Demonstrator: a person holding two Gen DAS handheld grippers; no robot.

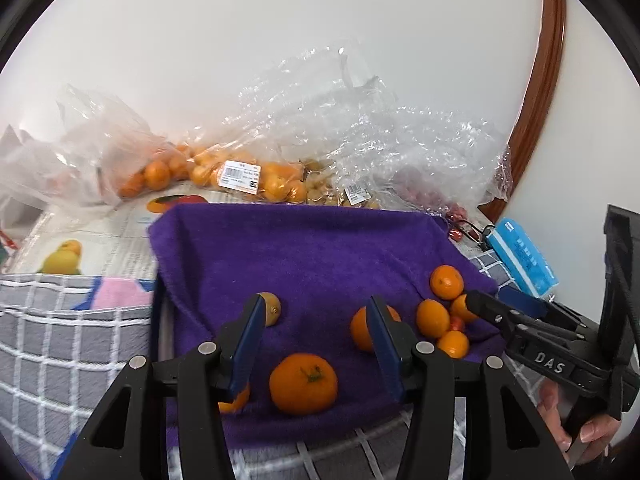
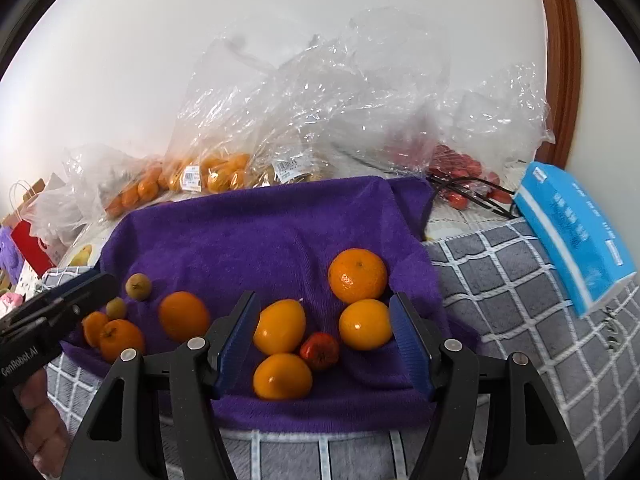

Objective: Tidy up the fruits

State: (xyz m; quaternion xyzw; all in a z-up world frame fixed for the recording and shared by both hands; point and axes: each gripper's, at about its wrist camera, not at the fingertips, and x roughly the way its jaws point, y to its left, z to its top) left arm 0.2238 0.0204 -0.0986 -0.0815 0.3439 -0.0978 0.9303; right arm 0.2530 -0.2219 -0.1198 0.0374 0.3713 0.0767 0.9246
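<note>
A purple towel carries loose fruit. In the left wrist view my left gripper stands open above a stemmed mandarin that lies free on the towel; another orange sits partly behind the right finger. My right gripper is open too, with three yellow-orange fruits and a small red fruit resting on the cloth between its fingers, untouched. A larger mandarin lies just beyond. Two small brownish fruits sit at the left.
Clear plastic bags of oranges and red fruit line the wall behind the towel. A blue tissue pack lies on the grey checked cloth at right. A hand holds the other gripper.
</note>
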